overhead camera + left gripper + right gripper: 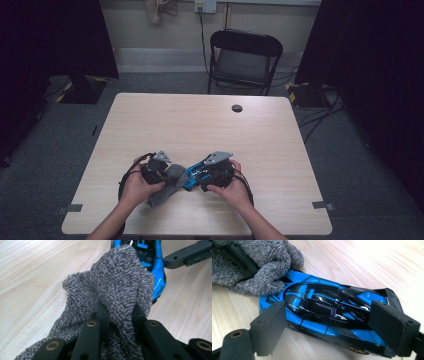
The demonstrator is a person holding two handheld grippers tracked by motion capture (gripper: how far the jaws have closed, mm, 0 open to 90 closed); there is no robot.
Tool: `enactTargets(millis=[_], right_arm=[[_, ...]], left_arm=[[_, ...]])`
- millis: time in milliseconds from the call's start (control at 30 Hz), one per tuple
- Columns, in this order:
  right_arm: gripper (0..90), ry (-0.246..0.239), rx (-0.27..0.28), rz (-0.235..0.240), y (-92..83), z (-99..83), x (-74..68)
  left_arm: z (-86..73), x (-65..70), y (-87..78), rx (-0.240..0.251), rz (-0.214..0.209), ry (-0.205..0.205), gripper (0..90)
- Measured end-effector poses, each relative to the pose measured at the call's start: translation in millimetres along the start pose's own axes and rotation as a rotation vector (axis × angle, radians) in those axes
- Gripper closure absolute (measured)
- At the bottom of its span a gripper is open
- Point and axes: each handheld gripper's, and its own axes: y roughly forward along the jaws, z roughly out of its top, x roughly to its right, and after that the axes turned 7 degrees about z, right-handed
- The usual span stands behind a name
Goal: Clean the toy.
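Observation:
A blue and black toy car [324, 307] lies on the wooden table [200, 125] near its front edge. My right gripper [332, 322] is shut on the car, with one pad at each end of the body. My left gripper [118, 312] is shut on a grey terry cloth [115, 282], which drapes over its fingertips. The cloth [264, 262] presses against one end of the car [156, 272]. In the high view the left gripper [165, 175] and the right gripper [197, 175] meet at the car [192, 177], with the cloth [167, 187] hanging below the left hand.
A round cable hole [237, 108] sits at the table's far side. A black folding chair [245, 60] stands behind the table. Cables run over the grey floor at the right. Dark curtains flank both sides.

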Motion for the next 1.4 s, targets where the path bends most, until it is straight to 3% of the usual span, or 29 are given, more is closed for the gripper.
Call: enactTargets(millis=[267, 400, 600, 933, 1133, 1400], right_arm=[[13.9, 0.01, 0.006, -0.001, 0.4, -0.1, -0.3], [13.8, 0.016, 0.008, -0.002, 0.4, 0.0, -0.5], [14.5, 0.016, 0.004, -0.001, 0.1, 0.7, -0.1], [14.2, 0.026, 0.018, -0.006, 0.4, -0.8, -0.9], [14.1, 0.02, 0.022, -0.005, 0.6, -1.6, -1.2], [13.9, 0.019, 0.025, -0.002, 0.3, -2.3, -0.2]], left_arm=[[-6.1, 12.6, -2.1, -0.012, -0.068, 0.008, 75.8], [-6.6, 18.2, -4.5, -0.022, -0.082, 0.026, 75.8], [-0.4, 7.5, -16.4, 0.021, -0.078, -0.001, 75.8], [25.7, -21.1, -27.6, 0.085, -0.009, -0.038, 75.5], [50.0, -35.1, -11.5, 0.075, 0.029, -0.045, 75.4], [72.9, -42.6, 28.6, 0.036, 0.05, -0.02, 75.1]])
